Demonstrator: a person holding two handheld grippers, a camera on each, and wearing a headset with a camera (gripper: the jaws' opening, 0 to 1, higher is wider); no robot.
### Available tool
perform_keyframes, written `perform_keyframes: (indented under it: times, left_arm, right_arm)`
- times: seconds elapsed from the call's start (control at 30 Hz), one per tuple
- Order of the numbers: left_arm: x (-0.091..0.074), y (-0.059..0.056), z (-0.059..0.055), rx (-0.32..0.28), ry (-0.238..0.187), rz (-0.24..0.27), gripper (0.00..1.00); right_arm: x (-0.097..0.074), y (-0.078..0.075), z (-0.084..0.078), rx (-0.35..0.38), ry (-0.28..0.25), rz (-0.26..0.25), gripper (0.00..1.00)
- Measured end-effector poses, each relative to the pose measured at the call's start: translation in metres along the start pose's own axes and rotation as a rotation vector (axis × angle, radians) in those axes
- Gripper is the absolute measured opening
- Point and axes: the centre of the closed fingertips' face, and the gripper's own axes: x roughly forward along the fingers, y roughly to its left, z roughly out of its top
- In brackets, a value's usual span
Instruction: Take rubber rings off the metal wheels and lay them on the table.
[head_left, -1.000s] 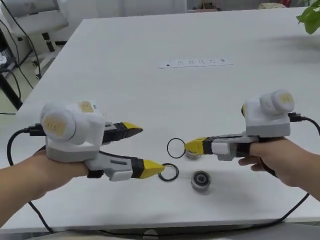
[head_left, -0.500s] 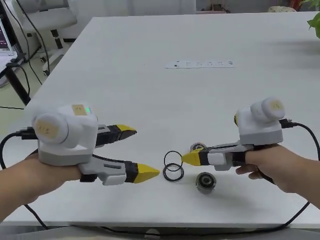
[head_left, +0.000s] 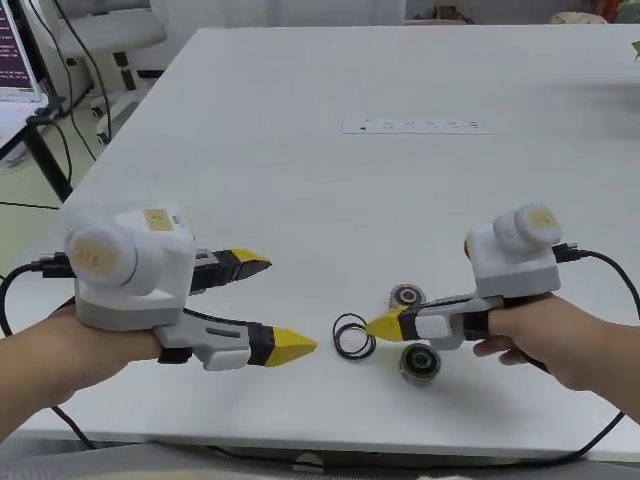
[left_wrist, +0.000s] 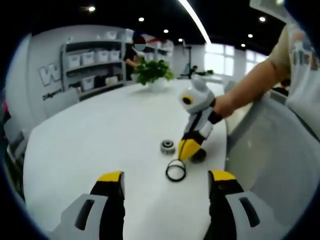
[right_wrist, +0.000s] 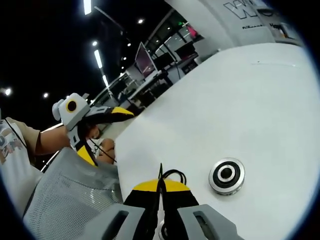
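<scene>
white table (head_left: 300, 150), wall shelves (left_wrist: 95, 57), ceiling strip light (left_wrist: 194, 20), potted plant (left_wrist: 152, 72)

The head view looks forward and down over the table (head_left: 300, 150) from above. Both gripper views sit low near its surface, facing each other; all three share the rubber rings (head_left: 352, 337).

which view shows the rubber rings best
Head view: the rubber rings overlap, both loops distinct, at the tip of the right gripper. Left gripper view shows them smaller, loops hard to separate. Right gripper view hides most behind its jaws.
</scene>
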Motion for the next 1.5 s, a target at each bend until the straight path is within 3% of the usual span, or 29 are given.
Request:
perform_keyframes:
  times: [0.53, 0.97, 1.33, 1.5]
  left_arm:
    - [0.002, 0.001, -0.003, -0.001, 0.011, 0.002, 0.68]
    - [0.001, -0.001, -0.002, -0.001, 0.015, -0.001, 0.68]
    - [-0.002, 0.000, 0.001, -0.005, 0.013, 0.011, 0.69]
    - [-0.004, 0.002, 0.004, -0.011, 0.006, 0.020, 0.69]
  right_arm:
    - [0.001, -0.014, -0.010, -0.012, 0.048, -0.055, 0.03]
    - [0.000, -0.014, -0.015, -0.079, 0.083, -0.068, 0.16]
    - [-0.008, -0.011, -0.004, -0.107, 0.050, -0.079, 0.27]
    - [-0.015, -0.008, 0.008, -0.112, 0.001, -0.083, 0.34]
